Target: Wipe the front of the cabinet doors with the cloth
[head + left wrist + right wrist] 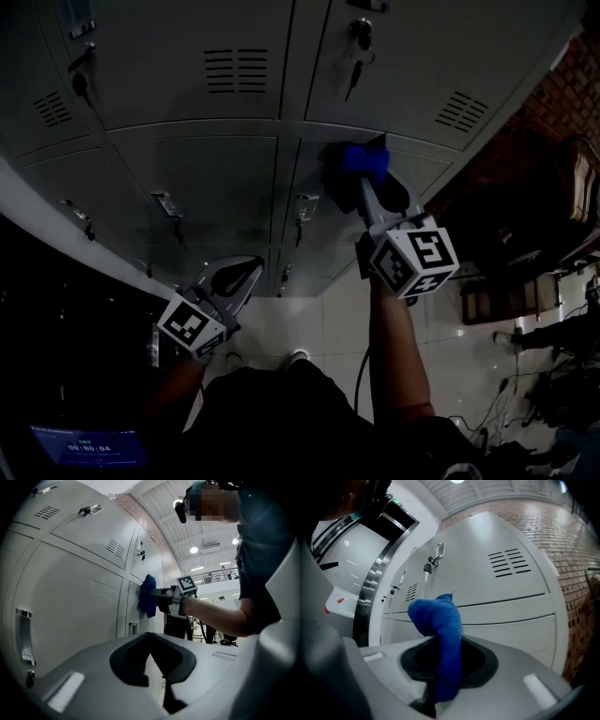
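Observation:
A blue cloth [360, 161] is clamped in my right gripper [367, 176] and pressed against a grey locker door [412, 169] just under the seam between two rows. In the right gripper view the cloth [440, 634] stands up between the jaws, its top against the door [506, 634]. From the left gripper view the cloth [148, 596] and right gripper [161, 597] show against the door face. My left gripper [246, 274] hangs lower left, away from the doors, jaws closed with nothing between them [157, 656].
Grey lockers [197, 178] fill the wall, with handles [167, 204], keys [358, 47] and vent slots [234, 70]. A brick wall [572, 94] lies to the right. White tiled floor [309, 323] lies below. A person's shoes [298, 356] stand near the lockers.

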A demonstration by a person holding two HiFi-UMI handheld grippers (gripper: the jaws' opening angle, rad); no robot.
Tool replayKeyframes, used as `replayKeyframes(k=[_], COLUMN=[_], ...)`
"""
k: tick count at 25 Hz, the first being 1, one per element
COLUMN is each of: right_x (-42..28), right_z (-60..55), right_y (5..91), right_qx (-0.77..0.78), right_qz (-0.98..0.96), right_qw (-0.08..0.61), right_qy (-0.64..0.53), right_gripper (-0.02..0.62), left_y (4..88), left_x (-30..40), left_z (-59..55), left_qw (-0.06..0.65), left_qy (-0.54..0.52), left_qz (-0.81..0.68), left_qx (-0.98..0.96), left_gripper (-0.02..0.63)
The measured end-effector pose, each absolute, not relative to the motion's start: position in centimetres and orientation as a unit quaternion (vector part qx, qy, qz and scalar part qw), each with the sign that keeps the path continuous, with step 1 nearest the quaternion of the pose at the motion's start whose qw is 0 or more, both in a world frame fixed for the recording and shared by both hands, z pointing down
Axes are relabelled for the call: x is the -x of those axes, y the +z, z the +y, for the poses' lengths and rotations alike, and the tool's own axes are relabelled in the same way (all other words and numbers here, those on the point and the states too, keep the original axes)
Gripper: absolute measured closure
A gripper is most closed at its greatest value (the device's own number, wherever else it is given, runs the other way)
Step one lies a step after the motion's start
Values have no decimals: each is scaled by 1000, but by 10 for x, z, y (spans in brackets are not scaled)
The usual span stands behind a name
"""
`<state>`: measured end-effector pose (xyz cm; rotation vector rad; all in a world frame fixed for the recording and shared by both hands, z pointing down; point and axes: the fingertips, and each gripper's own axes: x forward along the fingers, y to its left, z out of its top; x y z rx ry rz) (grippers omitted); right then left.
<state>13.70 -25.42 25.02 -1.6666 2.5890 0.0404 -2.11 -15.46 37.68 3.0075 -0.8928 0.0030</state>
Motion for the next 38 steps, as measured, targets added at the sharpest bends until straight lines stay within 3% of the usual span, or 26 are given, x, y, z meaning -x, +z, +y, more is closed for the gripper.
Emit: replayKeyframes(k=[13, 20, 26, 38], right_x=[-284, -307, -266, -75], right_z=[-242, -235, -218, -231], right_y=[248, 251, 243, 301], right_qx=[636, 658, 631, 496], right_qz=[770, 751, 772, 868], right_qw=[49, 56, 73, 21], right_qy=[13, 12, 15, -24], right_gripper=[511, 511, 511, 511], left_y=[383, 381, 381, 383], left_x=[-52, -61, -47, 34], left_z=[-161, -159, -154, -147], left_qw=[5, 5, 5, 6], left_qy=[-2, -5, -3, 0], left_qz=[-239, -232, -236, -284], left_qx=[-971, -973, -972, -959], left_gripper=[606, 606, 606, 606])
